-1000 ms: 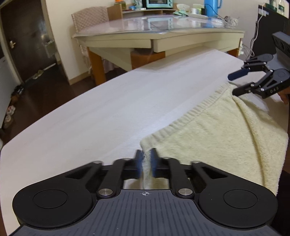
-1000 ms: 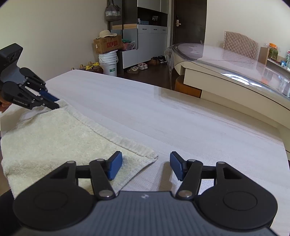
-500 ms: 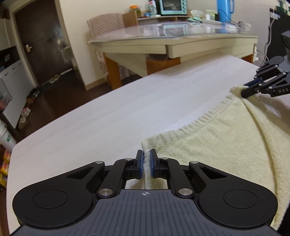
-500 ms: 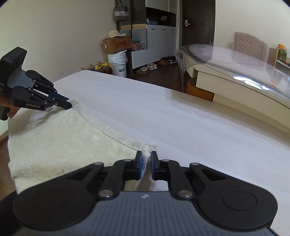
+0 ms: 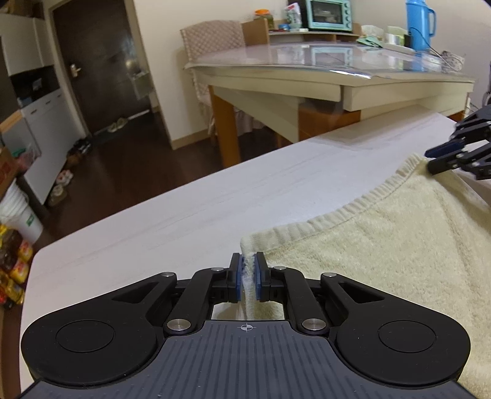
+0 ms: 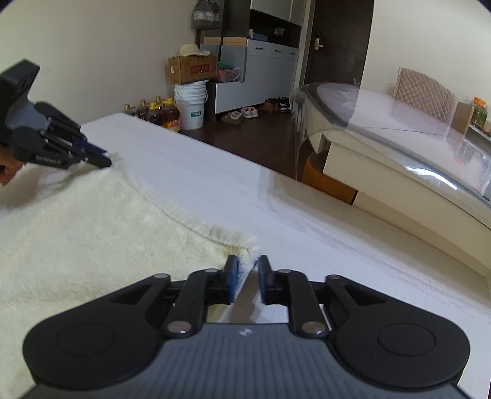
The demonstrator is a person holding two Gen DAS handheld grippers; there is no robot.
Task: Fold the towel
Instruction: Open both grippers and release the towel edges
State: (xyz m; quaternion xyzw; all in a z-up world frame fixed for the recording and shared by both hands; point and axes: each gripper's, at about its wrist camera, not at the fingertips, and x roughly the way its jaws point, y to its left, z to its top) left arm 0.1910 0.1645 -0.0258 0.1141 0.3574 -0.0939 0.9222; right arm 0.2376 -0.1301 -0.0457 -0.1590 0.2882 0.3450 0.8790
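A cream terry towel (image 5: pixel 383 254) lies over the near part of a white table (image 5: pixel 184 221) and hangs over its near edge. My left gripper (image 5: pixel 248 276) is shut on the towel's left far corner, lifted a little off the table. My right gripper (image 6: pixel 247 277) is shut on the right far corner of the towel (image 6: pixel 92 227). Each gripper shows in the other's view: the right gripper (image 5: pixel 442 158) at the far right, the left gripper (image 6: pixel 98 156) at the far left. The hemmed far edge is stretched between them.
Beyond the white table (image 6: pixel 307 221) stands a glass-topped dining table (image 5: pixel 337 70) with a blue flask (image 5: pixel 419 23), a toaster oven and a chair. Dark floor, buckets (image 6: pixel 190 106), oil bottles and shoes lie to the left.
One second ago my right gripper was open around the corner; it has shut on it. Both grippers have lifted their corners and the views have risen and tilted.
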